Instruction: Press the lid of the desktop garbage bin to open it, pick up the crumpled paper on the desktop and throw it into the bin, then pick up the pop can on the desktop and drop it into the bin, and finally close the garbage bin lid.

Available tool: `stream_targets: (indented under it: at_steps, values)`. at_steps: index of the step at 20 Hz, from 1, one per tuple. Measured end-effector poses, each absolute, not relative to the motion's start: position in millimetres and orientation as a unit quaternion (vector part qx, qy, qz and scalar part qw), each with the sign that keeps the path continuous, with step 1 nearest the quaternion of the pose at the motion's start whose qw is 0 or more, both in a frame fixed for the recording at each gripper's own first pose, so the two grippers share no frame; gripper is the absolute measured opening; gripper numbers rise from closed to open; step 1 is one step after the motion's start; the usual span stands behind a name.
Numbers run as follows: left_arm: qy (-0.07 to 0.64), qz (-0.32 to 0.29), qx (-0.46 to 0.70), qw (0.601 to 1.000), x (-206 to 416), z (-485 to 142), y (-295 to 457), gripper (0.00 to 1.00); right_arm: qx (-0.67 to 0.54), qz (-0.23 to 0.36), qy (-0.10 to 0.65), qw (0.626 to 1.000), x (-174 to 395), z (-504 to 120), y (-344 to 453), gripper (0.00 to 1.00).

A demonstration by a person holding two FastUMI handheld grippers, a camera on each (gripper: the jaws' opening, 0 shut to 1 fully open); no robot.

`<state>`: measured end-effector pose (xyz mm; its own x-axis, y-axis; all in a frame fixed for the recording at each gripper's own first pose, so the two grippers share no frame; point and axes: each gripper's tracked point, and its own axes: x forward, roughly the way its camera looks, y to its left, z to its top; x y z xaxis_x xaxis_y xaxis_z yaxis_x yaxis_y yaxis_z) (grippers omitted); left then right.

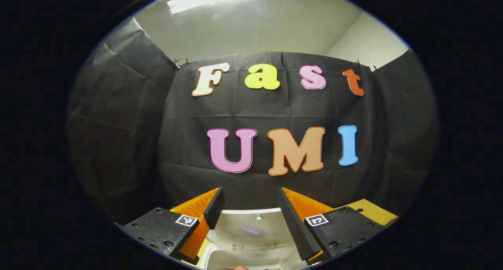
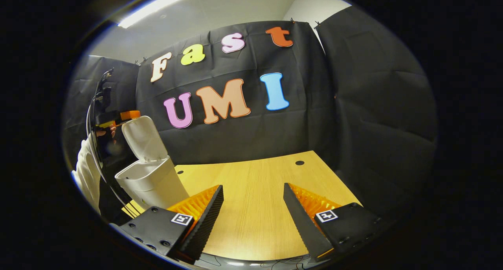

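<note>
In the right gripper view the bin [image 2: 151, 183] stands at about nine o'clock on the wooden surface [image 2: 255, 195], with its lid [image 2: 142, 138] swung up and leaning back. The left hand-held gripper [image 2: 118, 118] hovers just beside the lid's top edge, at its ten o'clock, held by a hand in a light sleeve [image 2: 84, 171]. Seen from the left gripper view, that same hand-held gripper [image 1: 249, 213] has its fingers spread apart and grasps nothing; the raised lid [image 1: 251, 226] sits between and just beyond them at six o'clock, with the bin's open rim [image 1: 243, 258] below.

The right hand-held gripper [image 2: 253, 219] is likewise released, fingers wide, empty, over bare wood well apart from the bin.

I see no crumpled paper or can on the surface, so my judgement is that closing the lid is what remains. The lid's long axis runs upright and slightly back, so it would need a push forward and down. The left hand is clearly the nearer one for that.
</note>
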<state>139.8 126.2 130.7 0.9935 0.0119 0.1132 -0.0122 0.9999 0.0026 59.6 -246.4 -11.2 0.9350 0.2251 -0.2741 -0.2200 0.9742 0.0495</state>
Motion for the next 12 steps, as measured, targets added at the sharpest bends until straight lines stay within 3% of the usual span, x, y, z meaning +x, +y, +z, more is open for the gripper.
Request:
stream_targets:
  at_steps: [2, 4, 5, 12]
  values:
    - [-0.062, 0.006, -0.006, 0.998, 120, 124, 124, 0.84, 0.011, 0.119, 0.144, 0.982, 61, -14, -242, 0.92]
    - [-0.069, 0.006, -0.013, 0.998, 100, 115, 120, 0.84, 0.013, 0.126, 0.147, 0.981, 62, -15, -237, 0.92]
    - [-0.074, 0.011, -0.018, 0.997, 91, 111, 119, 0.84, 0.012, 0.13, 0.149, 0.98, 63, -17, -235, 0.97]
    - [-0.092, 0.047, 0.032, 0.994, 42, 62, 110, 0.83, 0.004, 0.176, 0.16, 0.971, 68, -21, -201, 0.97]
